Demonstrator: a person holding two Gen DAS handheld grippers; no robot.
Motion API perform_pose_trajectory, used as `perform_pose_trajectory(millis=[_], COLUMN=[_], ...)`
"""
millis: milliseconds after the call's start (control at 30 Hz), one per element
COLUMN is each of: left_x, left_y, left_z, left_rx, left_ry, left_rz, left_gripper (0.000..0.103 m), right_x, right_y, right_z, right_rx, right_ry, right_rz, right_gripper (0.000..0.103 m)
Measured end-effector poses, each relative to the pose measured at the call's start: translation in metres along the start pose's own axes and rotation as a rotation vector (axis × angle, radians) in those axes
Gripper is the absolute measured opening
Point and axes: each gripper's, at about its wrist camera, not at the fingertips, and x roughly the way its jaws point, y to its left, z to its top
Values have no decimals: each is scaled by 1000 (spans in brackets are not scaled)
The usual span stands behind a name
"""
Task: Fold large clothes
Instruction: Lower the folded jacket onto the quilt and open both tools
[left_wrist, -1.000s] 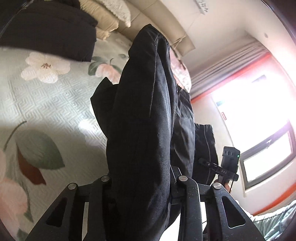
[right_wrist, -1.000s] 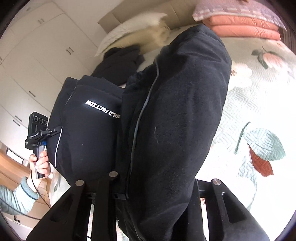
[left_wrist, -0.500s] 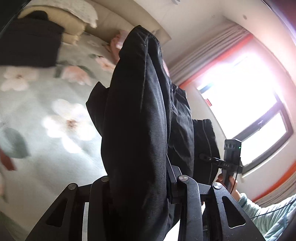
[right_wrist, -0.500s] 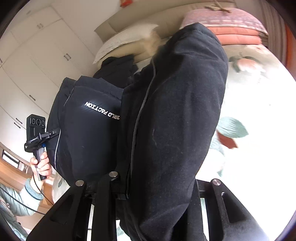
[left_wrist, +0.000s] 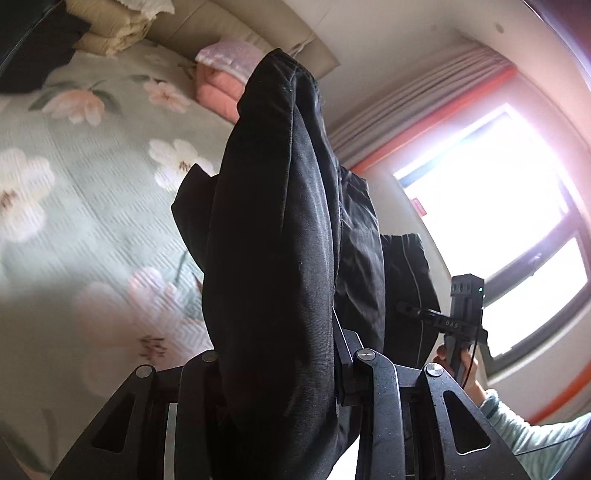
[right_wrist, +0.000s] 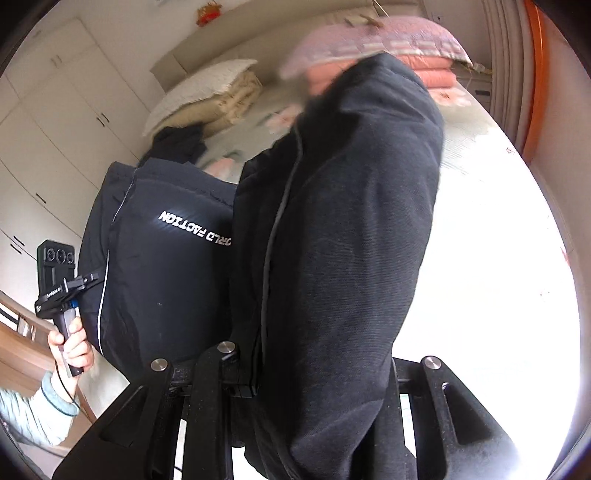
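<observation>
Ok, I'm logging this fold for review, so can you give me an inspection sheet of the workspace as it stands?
Surface: pale green quilted bedspread with pink and white flowers, partly blurred.
Job's things: large black fabric garment with white lettering, lifted, bunched in both jaws.
Clutter: dark clothing near the cream folded bedding; pink folded blankets.
Grippers: left gripper and right gripper each shut on the garment.
Cables: thin black cable hanging from the other gripper's handle.
Surroundings: white wardrobe doors; bright window, striped curtain.
</observation>
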Motion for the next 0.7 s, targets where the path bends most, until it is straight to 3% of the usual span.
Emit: perform_pose_trajectory(millis=[100, 200, 233, 300, 367, 433, 567, 633, 700], left_x=[39, 69, 70, 64, 55, 39, 4, -10, -15], left_y=[14, 37, 49, 84, 112, 126, 123, 109, 85], left_z=[-12, -24, -26, -29, -37, -46, -37, -29, -23], left_rx=[-48, -73, -98, -203, -290, -323, -305, -277, -223], left_ry=[6, 21, 9, 16, 51, 67, 44, 31, 31], left_rz=[27, 115, 150, 137, 182, 200, 291, 338, 330], left_gripper=[36, 36, 37, 41, 45, 52, 57, 55, 55], right_x=[30, 64, 73, 82, 88, 91, 78, 65, 53], right_y=[-39, -74, -87, -122, -142, -162, -184, -188, -186], right_z=[9, 13, 10, 6, 1, -5, -9, -7, 1], right_rx=[-6, 13, 19, 110, 158, 173, 186, 203, 181], right_ry=[43, 83, 72, 51, 59, 79, 95, 84, 44], right_rz=[-13, -38, -72, -38, -39, -58, -117, -139, -174], right_gripper=[32, 34, 36, 40, 46, 54, 74, 74, 74])
